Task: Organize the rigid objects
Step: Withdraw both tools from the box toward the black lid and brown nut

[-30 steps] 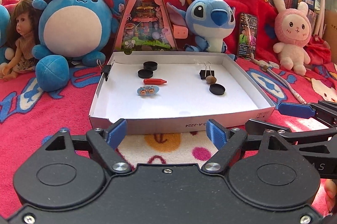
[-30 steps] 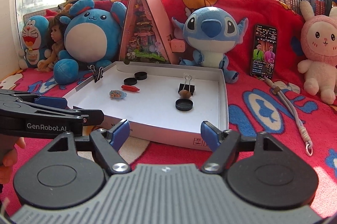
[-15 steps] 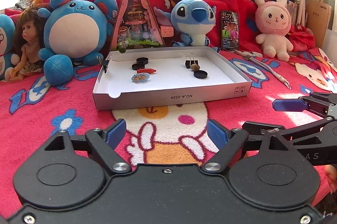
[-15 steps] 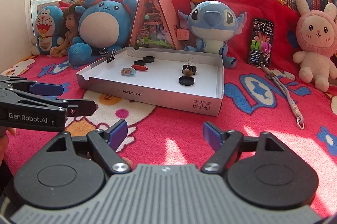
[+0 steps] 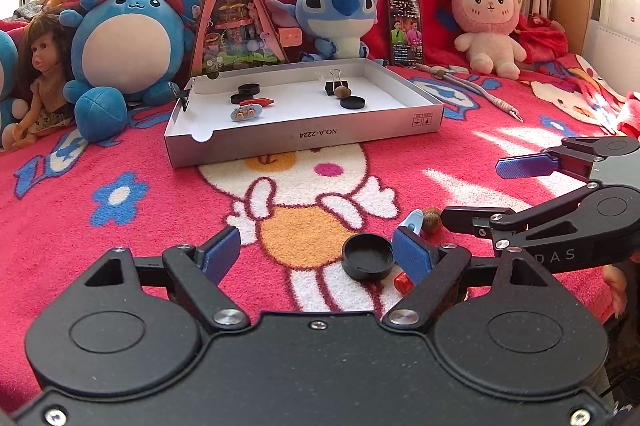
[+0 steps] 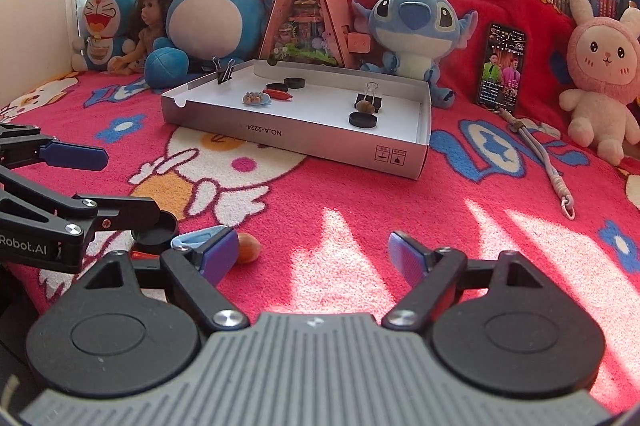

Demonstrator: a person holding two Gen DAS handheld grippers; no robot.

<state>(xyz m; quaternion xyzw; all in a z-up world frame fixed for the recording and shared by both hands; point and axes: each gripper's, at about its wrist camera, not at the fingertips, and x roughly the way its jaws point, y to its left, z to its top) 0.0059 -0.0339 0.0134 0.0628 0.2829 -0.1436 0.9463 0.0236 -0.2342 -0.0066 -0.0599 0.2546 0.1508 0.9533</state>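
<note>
A shallow white box (image 5: 304, 136) (image 6: 296, 138) lies on the red blanket and holds black caps, a red piece, a small blue plate, a nut and a binder clip. Close in front of me lie a loose black cap (image 5: 368, 260) (image 6: 154, 232), a brown nut (image 5: 432, 225) (image 6: 249, 252), a small light blue piece (image 5: 413, 220) (image 6: 198, 237) and a small red piece (image 5: 402, 283). My left gripper (image 5: 318, 254) is open and empty, low over the blanket, with the black cap just inside its right finger. My right gripper (image 6: 314, 256) is open and empty; the nut lies by its left finger.
Plush toys, a doll (image 5: 38, 74), a triangular toy house (image 5: 236, 14) and a propped phone (image 5: 407, 30) stand behind the box. A grey lanyard (image 6: 540, 154) lies right of it. Bookshelves and a red basket are at the back.
Both grippers have pulled back from the box and come down toward the blanket. The loose cap, nut and small pieces have come into view near the fingers. Both stayed open.
</note>
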